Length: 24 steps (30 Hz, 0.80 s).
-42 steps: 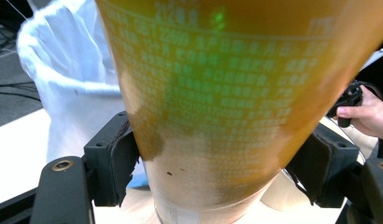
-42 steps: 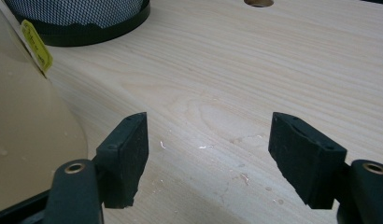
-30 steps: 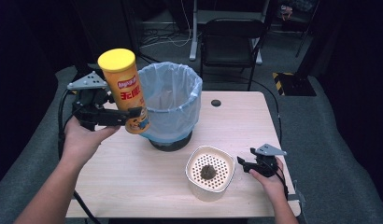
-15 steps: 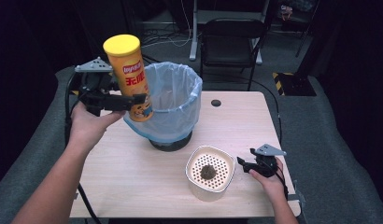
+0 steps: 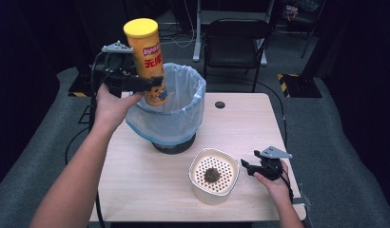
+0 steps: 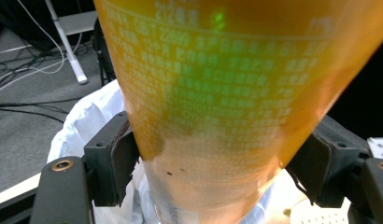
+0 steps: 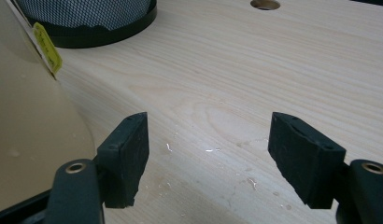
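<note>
A tall yellow chip can (image 5: 144, 52) with a yellow lid stands nearly upright over the left rim of a bin lined with a pale blue bag (image 5: 179, 109). My left gripper (image 5: 155, 84) is shut on the can's lower half. In the left gripper view the can (image 6: 227, 84) sits between both pads (image 6: 123, 158), with the bag below it. My right gripper (image 5: 248, 166) rests low on the table, open, just right of a white perforated basket (image 5: 217, 194) holding a dark clump (image 5: 211, 174). In the right gripper view nothing lies between the right gripper's (image 7: 208, 149) jaws.
The light wooden table (image 5: 250, 123) has a round cable hole (image 5: 219, 104) at the back. The bin's black base (image 7: 105, 28) and the basket's wall (image 7: 31, 130) show in the right gripper view. A black chair (image 5: 236, 42) stands behind the table.
My left hand has carried the can up and to the right, from beside the bin to over its left rim, and the can now stands straighter. The right gripper has not moved.
</note>
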Each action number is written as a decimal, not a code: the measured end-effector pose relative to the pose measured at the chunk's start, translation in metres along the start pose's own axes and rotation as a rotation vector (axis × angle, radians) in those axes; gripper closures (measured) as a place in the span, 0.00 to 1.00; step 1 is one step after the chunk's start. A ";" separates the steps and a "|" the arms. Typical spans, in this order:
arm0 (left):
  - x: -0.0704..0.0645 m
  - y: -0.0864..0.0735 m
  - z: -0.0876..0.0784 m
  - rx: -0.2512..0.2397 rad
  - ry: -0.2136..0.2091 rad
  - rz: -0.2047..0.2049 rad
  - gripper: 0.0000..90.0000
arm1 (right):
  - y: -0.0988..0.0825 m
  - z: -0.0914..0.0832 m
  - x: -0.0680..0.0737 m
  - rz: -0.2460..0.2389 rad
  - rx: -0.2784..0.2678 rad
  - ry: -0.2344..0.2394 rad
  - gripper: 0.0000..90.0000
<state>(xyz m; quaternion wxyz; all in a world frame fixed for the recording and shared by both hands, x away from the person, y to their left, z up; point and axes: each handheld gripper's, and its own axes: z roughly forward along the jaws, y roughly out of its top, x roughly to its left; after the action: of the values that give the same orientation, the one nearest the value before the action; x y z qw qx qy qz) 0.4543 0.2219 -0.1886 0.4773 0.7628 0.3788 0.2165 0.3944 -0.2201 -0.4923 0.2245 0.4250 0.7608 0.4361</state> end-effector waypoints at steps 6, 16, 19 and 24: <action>0.001 0.000 0.022 0.001 0.026 -0.001 0.27 | 0.000 0.001 0.001 -0.006 0.007 0.006 0.32; 0.007 -0.006 0.051 -0.007 0.078 -0.005 0.27 | 0.000 0.002 0.001 -0.018 0.000 0.015 0.32; 0.012 -0.013 0.061 0.005 0.084 -0.029 0.27 | 0.000 0.002 0.001 -0.027 0.003 0.021 0.33; 0.017 -0.023 0.073 0.027 0.090 -0.046 0.27 | 0.000 0.002 0.001 -0.021 0.005 0.022 0.33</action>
<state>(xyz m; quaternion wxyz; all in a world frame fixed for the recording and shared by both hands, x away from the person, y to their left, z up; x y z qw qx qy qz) 0.5072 0.1998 -0.2422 0.4543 0.7498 0.4202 0.2344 0.3953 -0.2184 -0.4937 0.2196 0.4128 0.7688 0.4364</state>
